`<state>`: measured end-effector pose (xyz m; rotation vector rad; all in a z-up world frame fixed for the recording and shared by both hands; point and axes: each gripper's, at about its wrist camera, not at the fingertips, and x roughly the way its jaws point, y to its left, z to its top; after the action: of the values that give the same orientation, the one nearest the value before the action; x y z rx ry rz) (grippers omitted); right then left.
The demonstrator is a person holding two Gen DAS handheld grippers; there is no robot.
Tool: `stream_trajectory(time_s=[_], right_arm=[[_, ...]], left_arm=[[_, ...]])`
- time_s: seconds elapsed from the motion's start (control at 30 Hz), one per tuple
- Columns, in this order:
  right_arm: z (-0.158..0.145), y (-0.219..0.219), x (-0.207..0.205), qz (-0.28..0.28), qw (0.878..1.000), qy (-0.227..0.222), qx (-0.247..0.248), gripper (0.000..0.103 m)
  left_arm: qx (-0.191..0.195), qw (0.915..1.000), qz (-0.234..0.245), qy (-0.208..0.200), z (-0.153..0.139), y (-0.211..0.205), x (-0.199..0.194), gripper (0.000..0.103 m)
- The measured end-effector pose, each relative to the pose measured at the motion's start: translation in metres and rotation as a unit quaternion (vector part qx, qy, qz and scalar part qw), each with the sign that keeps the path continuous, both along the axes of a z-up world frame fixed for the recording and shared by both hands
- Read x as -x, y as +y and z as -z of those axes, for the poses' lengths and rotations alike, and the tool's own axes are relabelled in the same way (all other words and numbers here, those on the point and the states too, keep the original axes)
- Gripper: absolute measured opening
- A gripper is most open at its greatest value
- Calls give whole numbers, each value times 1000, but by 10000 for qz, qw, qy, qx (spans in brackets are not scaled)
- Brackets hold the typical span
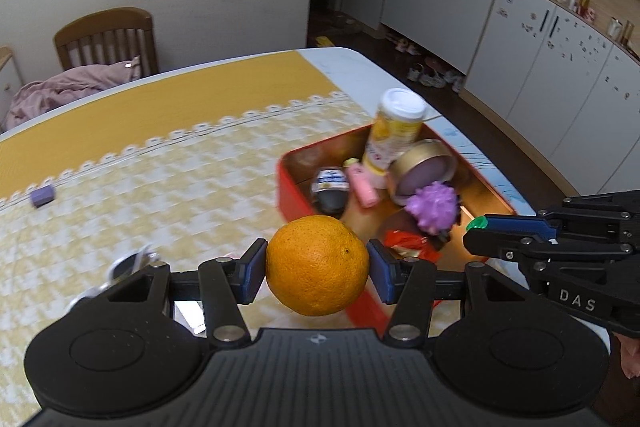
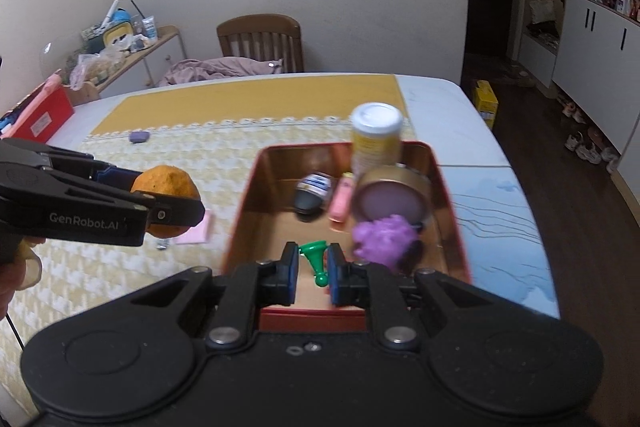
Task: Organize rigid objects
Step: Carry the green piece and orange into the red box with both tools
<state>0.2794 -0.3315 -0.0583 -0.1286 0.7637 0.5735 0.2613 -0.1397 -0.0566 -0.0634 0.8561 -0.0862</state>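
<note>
My left gripper [image 1: 317,269] is shut on an orange [image 1: 317,264] and holds it above the table just left of the red tin box [image 1: 290,187]. It also shows in the right wrist view [image 2: 176,205] with the orange [image 2: 166,187]. My right gripper [image 2: 313,263] is shut on a small green pawn-shaped piece [image 2: 314,259] above the box's near end [image 2: 312,319]. In the left wrist view the right gripper [image 1: 476,233] shows the green piece [image 1: 477,225] at its tip.
The box holds a yellow white-capped bottle [image 2: 376,139], a round gold tin [image 2: 390,199], a purple spiky ball [image 2: 384,239], a pink tube [image 2: 342,203] and a dark jar [image 2: 314,193]. A purple block [image 2: 140,137] and a pink pad [image 2: 196,231] lie on the yellow tablecloth. A chair [image 2: 260,43] stands behind.
</note>
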Motion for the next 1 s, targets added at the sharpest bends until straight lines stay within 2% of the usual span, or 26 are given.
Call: stream_trajectory(time_s=[0.33, 0.87, 1.0], right_arm=[[12, -26, -28, -32, 9999, 67, 119, 14], [38, -21, -61, -458, 9972, 430, 417, 14], [40, -21, -62, -555, 9965, 399, 483, 14]], left_arm=[[0, 9994, 59, 332, 15, -36, -45, 53], [-226, 9970, 52, 734, 51, -65, -92, 53], [-232, 9963, 3, 831, 60, -66, -98, 53]])
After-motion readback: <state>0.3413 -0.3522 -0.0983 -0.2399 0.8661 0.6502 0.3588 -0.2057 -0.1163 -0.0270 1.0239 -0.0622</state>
